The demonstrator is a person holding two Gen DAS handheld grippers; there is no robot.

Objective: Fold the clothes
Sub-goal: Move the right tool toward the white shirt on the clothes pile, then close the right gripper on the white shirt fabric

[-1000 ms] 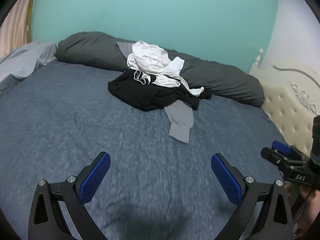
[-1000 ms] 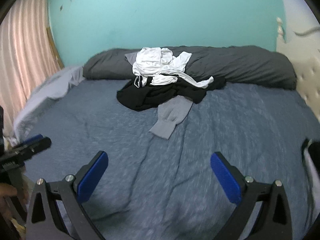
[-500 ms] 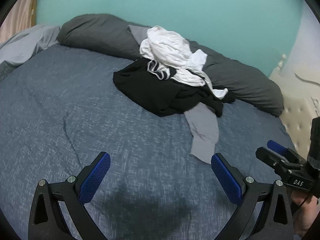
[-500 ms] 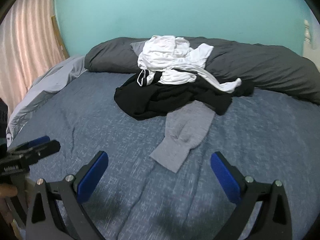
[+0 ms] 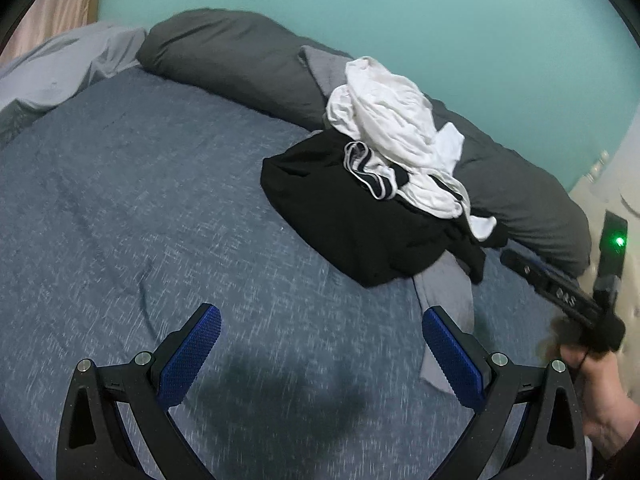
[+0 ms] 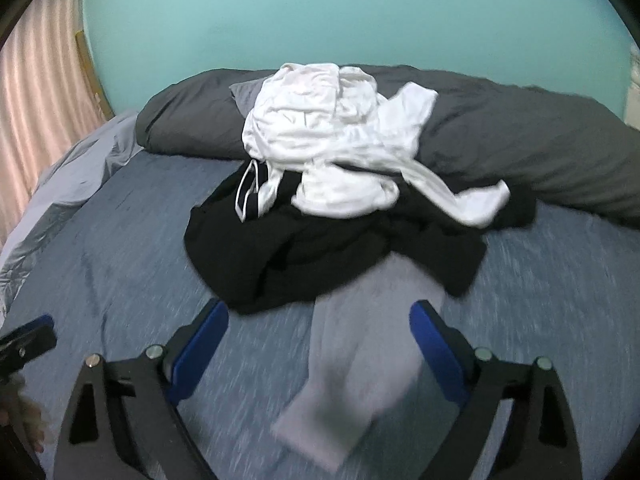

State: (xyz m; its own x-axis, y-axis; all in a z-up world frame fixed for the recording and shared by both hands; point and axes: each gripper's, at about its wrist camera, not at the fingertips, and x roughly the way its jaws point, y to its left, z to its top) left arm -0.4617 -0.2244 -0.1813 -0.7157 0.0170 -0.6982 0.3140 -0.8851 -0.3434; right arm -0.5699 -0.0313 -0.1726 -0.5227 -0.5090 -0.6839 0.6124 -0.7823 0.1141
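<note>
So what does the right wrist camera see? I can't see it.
The right gripper, its jaws closing, hangs above a grey garment that pokes out from a heap of black clothes and white clothes on a blue bed.

White garment (image 6: 332, 148) over black garment (image 6: 320, 252); pale grey sleeve (image 6: 360, 360) between blue finger pads (image 6: 198, 354); blue-flecked bedspread (image 6: 120, 280), teal wall (image 6: 320, 12) beyond

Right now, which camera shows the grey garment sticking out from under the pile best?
Right wrist: the grey garment lies nearly whole, though blurred. Left wrist shows only a strip at the side, partly hidden.
</note>
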